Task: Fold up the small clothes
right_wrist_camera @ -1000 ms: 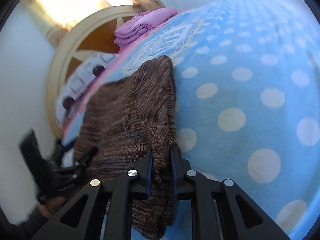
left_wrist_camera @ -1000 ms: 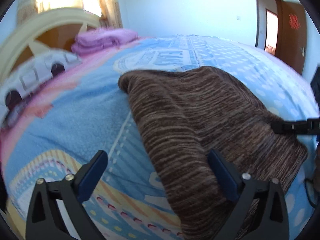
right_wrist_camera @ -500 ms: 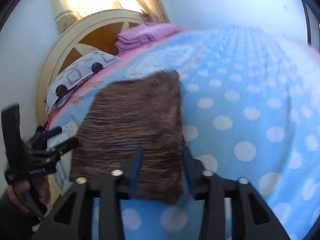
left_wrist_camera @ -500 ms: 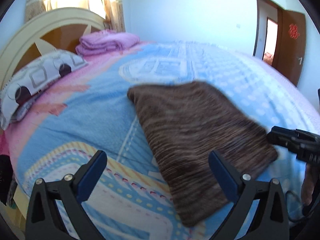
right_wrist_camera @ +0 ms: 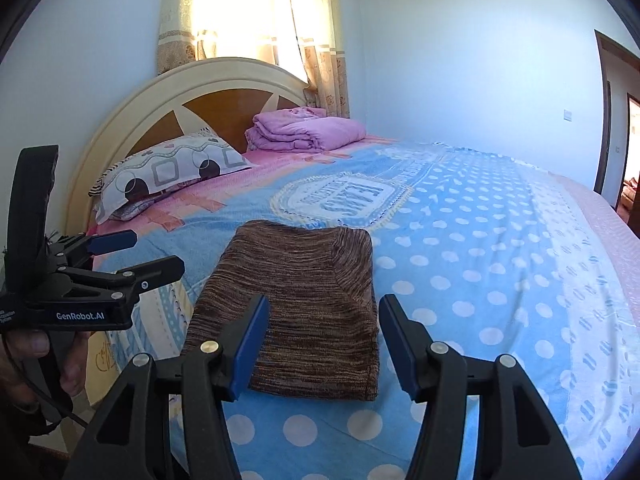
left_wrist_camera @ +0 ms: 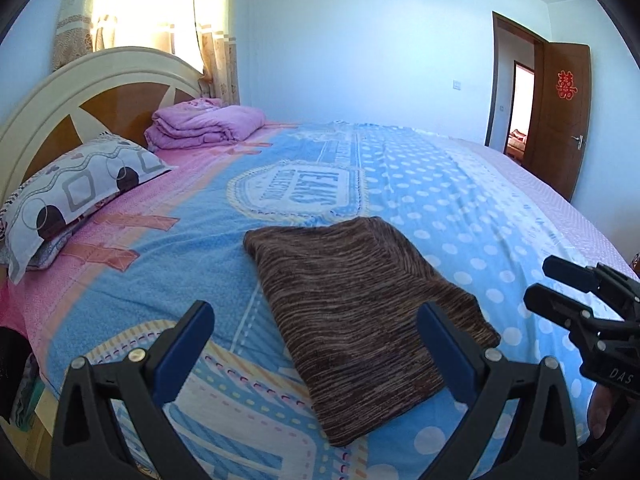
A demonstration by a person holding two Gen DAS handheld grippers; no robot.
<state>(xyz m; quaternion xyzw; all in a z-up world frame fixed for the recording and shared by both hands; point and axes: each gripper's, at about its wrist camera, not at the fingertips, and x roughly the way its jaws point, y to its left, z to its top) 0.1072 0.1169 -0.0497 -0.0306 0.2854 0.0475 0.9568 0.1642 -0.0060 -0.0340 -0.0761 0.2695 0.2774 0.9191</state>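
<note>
Pillow [left_wrist_camera: 68, 196] and headboard [left_wrist_camera: 80, 92] sat at the far left of the bed, with a folded pink quilt [left_wrist_camera: 204, 126] beside them. Nearer, the left gripper [left_wrist_camera: 316, 344] hung above the blue patterned blanket [left_wrist_camera: 168, 264], jaws spread wide, nothing between them. Further right lay the brown knit garment [left_wrist_camera: 360, 312], folded into a compact, roughly rectangular packet, flat on the blanket near the bed's front edge. In the right wrist view its near edge [right_wrist_camera: 320, 384] looked thick and layered, and one diagonal seam showed at the far right corner. The right gripper [right_wrist_camera: 320, 344] was above the garment's near end; its jaws had just been opening, and they stood apart with only air between them, the fabric lying below and clear of the pads. To the far right the blanket's polka dots ran to an open wooden door [left_wrist_camera: 564, 128].

By my reading the fold was made and let go, and what remained was tidying or setting the piece aside. To do that well, the corners should be checked for square, the top layer smoothed without dragging the layers beneath, and any lift taken with both grippers at opposite ends pinching all layers together, so the packet would not sag open.
</note>
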